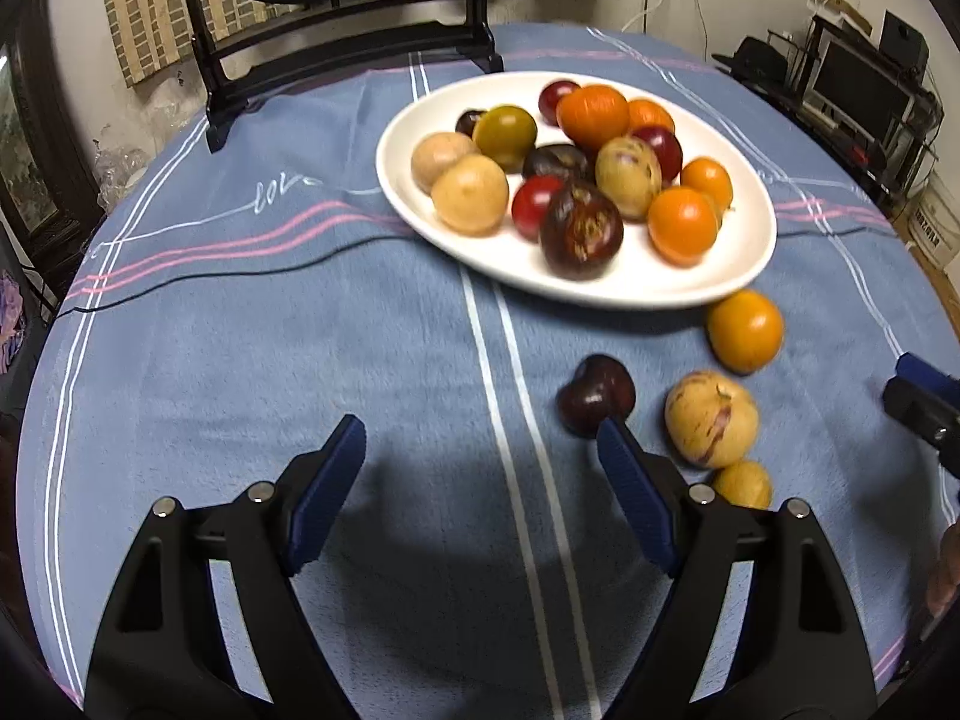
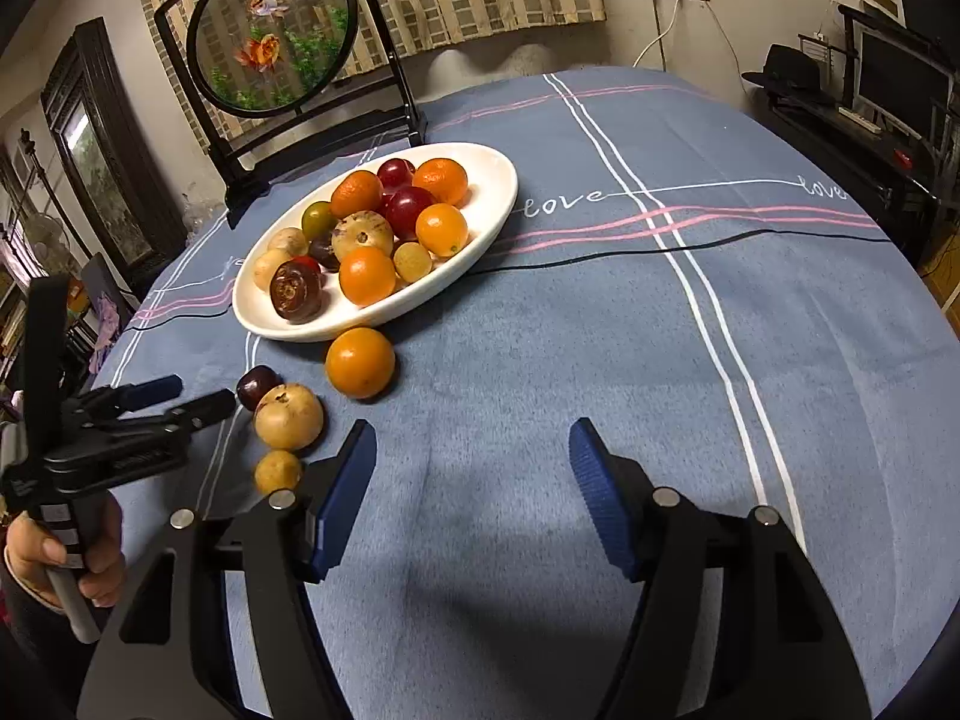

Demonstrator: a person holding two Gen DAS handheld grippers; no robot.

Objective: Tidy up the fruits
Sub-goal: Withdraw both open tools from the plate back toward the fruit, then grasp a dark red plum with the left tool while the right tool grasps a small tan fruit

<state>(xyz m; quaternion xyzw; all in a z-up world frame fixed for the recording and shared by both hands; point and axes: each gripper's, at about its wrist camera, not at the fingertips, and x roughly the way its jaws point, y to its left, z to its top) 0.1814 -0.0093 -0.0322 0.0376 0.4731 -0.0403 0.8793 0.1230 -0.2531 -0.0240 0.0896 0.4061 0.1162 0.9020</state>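
Left gripper [image 1: 480, 438]: wide, empty, beside dark plum [image 1: 597, 394] on tabletop [image 1: 240, 360], near plate [image 1: 744, 252]. Right gripper [image 2: 472, 441]: parted, empty. Best centred over plum, closed gently; neighbouring yellow fruit [image 1: 711, 418] left undisturbed.

We read only the word "love", stitched in white script on the blue tablecloth [image 2: 600, 330]: twice ahead of the right jaws, once ahead-left of the left jaws.
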